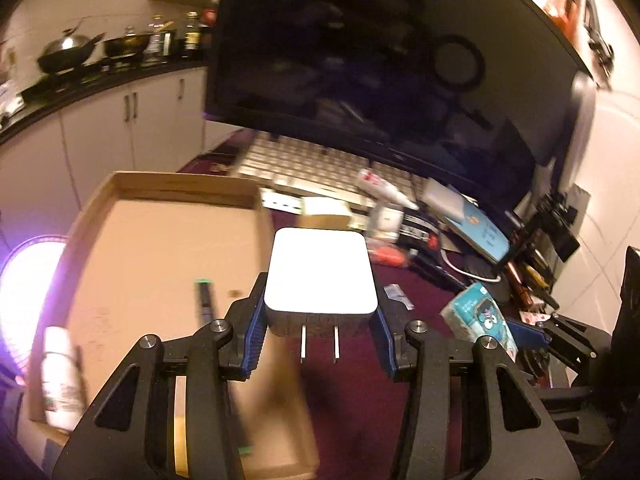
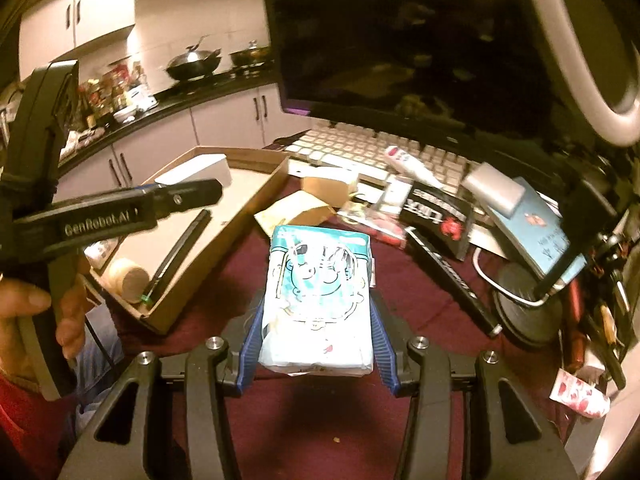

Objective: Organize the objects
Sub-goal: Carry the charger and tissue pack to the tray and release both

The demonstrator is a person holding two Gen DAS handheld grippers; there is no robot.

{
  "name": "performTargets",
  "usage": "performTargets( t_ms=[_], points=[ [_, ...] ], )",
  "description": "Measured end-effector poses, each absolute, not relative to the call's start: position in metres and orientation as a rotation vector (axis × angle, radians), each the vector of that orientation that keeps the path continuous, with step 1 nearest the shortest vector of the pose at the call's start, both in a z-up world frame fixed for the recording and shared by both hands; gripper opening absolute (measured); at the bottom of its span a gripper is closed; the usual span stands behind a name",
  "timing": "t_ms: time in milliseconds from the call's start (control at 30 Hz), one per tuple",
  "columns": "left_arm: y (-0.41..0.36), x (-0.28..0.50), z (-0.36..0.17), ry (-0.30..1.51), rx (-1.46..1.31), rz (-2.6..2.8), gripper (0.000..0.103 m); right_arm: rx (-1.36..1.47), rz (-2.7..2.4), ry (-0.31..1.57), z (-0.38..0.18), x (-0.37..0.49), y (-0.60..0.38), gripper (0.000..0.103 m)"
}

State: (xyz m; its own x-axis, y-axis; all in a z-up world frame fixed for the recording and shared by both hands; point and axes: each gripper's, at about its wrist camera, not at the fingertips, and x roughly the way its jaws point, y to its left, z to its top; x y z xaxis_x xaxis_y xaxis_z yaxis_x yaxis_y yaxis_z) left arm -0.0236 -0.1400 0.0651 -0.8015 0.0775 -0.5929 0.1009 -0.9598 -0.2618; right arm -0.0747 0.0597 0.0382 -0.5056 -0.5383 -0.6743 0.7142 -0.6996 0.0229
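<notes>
The left gripper [image 1: 320, 336] is clamped on a white plug-in charger [image 1: 320, 276], blue pads pressing its two side faces, jaws roughly half spread. The charger is a rigid plastic block, probably light to moderate in weight; its glossy shell is likely slippery, so the flat sides are the correct grasp faces. The two metal prongs [image 1: 320, 342] point back toward the camera and should not bear load. The charger hangs above the right wall of the cardboard tray [image 1: 120, 184], which already holds a white bottle [image 1: 60, 376] and a dark pen [image 1: 205, 300].

The right gripper [image 2: 316, 344] is clamped on a soft tissue pack [image 2: 320, 300], held clear of the maroon tabletop [image 2: 328, 432], between the tray and the clutter to the right. The pack is light and compressible, with a thin film wrapper; the pads visibly dent its long edges. Grasp across the width at mid-length; excess force only crushes it, with no breakage risk.

Beyond both payloads lie a small brown box [image 2: 328, 188], a white keyboard [image 2: 360, 148] and a dark monitor [image 2: 400, 40]
</notes>
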Motion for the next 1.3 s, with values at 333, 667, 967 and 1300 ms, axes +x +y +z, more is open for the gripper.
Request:
performTargets(
  t_ms=[333,667,967,1300],
  points=[
    [-0.212,0.008,0.061,0.565,0.931,-2.809,0.045,0.794,-2.142,0.395,0.053,-0.060,0.021,0.048],
    [-0.222,0.001,0.036,0.512,1.031,-2.686,0.045,0.818,-2.033,0.399,0.043,-0.061,-0.019,0.048],
    [-0.218,-0.006,0.017,0.508,1.109,-2.658,0.045,0.865,-2.010,0.392,0.027,-0.071,-0.041,0.048],
    [-0.235,0.002,0.010,0.592,1.159,-2.632,0.045,0.907,-1.978,0.358,0.023,-0.088,-0.055,0.048]
  ],
)
